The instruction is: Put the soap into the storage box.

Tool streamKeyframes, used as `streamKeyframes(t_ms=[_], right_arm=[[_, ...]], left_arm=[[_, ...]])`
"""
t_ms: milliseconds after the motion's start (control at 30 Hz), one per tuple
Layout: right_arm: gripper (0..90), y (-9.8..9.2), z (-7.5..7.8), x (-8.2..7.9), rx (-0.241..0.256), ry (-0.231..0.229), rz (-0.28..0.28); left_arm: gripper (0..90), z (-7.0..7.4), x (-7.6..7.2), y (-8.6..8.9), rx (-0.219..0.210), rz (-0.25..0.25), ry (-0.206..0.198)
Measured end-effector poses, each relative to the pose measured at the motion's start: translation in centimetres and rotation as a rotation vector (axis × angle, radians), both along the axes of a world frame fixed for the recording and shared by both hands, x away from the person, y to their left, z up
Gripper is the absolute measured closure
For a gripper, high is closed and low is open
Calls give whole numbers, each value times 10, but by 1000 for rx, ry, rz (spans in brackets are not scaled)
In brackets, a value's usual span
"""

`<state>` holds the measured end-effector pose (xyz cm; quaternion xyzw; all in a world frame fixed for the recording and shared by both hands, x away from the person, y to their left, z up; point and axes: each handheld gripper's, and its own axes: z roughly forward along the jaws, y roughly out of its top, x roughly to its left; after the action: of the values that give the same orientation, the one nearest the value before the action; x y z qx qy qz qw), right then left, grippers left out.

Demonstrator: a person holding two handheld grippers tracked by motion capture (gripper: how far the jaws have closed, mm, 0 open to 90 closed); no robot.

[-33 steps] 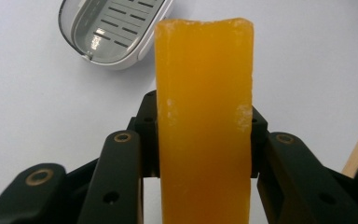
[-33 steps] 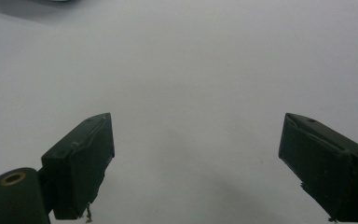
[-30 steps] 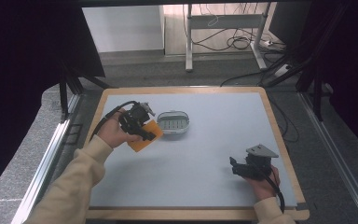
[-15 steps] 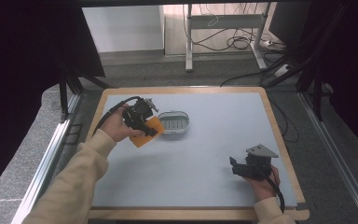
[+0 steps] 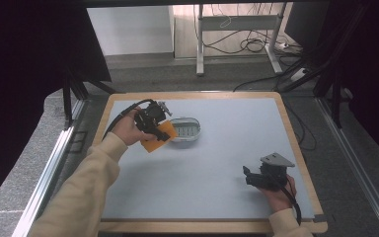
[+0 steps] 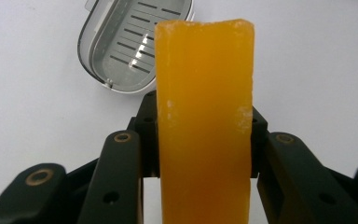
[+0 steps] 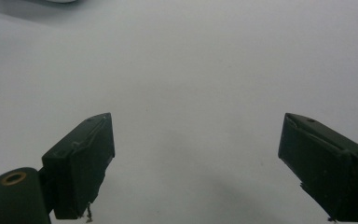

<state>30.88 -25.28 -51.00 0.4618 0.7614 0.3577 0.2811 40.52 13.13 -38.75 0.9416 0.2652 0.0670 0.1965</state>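
left gripper raised, clamped on translucent orange soap bar — beside grey slotted oval dish | right gripper low, jaws apart — pale blue wood-rimmed surface

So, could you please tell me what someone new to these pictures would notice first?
The bright orange bar stands out most: the left gripper holds it clamped between its jaws at the table's far left. Just beside it lies a grey slotted dish on the pale blue table. The right gripper sits open at the near right with nothing between its jaws.
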Motion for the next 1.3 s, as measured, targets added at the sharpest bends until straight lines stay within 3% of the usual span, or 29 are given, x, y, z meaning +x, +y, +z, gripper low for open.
streamKeyframes(t_ms=[667, 967, 1300], right_arm=[[108, 0, 1, -1, 11, -10, 13], [108, -1, 1, 0, 12, -9, 11], [108, 0, 0, 0, 7, -11, 16]], left_arm=[[623, -17, 26, 1, 6, -33, 24], [623, -19, 42, -12, 13, -64, 26], [623, -17, 45, -28, 18, -109, 16]])
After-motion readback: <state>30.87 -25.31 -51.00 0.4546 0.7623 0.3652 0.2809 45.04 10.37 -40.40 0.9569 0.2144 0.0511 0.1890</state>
